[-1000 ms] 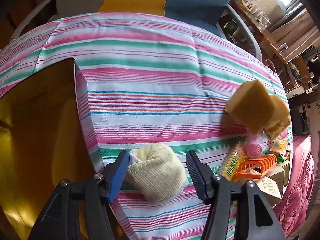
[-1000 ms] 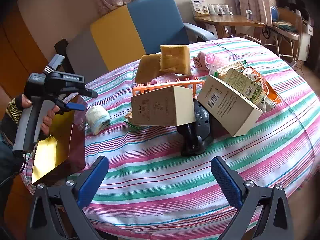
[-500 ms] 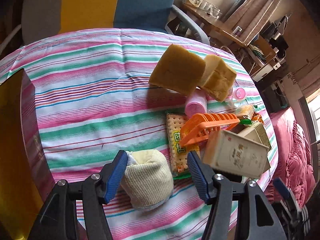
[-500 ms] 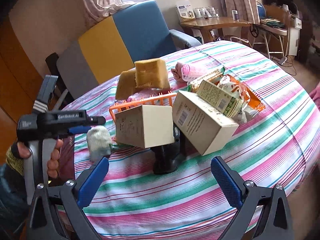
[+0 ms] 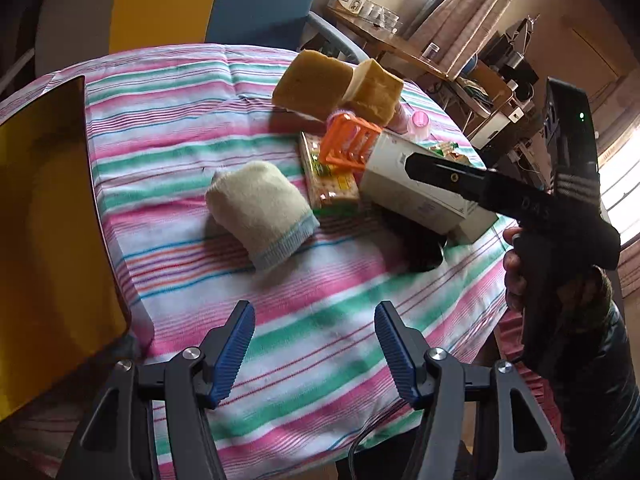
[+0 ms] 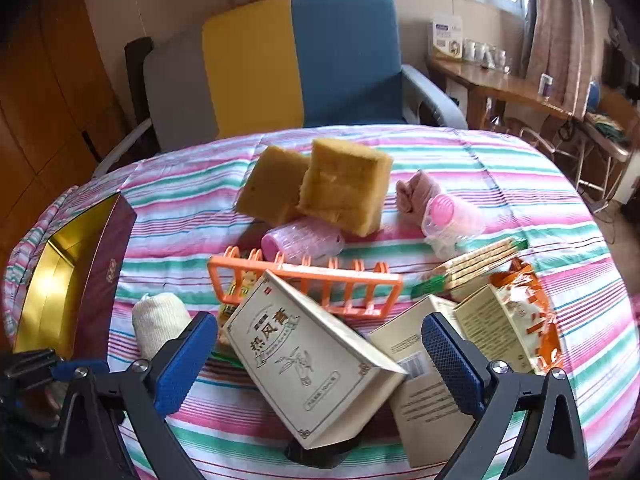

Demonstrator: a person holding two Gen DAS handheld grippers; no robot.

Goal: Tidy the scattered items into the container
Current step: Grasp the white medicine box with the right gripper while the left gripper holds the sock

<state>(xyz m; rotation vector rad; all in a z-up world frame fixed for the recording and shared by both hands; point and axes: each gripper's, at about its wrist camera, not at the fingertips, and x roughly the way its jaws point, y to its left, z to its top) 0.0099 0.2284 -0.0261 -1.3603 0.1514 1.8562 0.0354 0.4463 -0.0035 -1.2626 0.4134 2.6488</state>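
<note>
The container (image 5: 44, 216), a box with a gold lining and maroon outer wall, is cut off by the left edge of the left wrist view; in the right wrist view it sits at the left rim of the bench (image 6: 500, 168), which wears a striped cloth. A dark object under the cream carton (image 6: 312, 364) is mostly hidden, and what it is cannot be made out. A second carton (image 6: 420, 384) lies partly behind the right tool's finger, its small print too fine to read.

The left tool (image 5: 314, 350) hovers low over the near edge of the bench, jaws spread wide with nothing between them; the rolled cream towel (image 5: 262, 212) lies well ahead of it, apart from the fingers. The right tool (image 6: 320, 360) hangs over the clutter, jaws also spread, the cream carton lying between its fingers without clear contact. In the left wrist view a hand (image 5: 516, 268) grips the right tool's black handle at the right edge.

The cream carton bears Chinese characters reading roughly "热风膏". Behind it stand an orange plastic rack (image 6: 308, 284), pink hair rollers (image 6: 304, 240), two yellow sponges (image 6: 320, 188) and a cracker pack (image 6: 472, 264).
</note>
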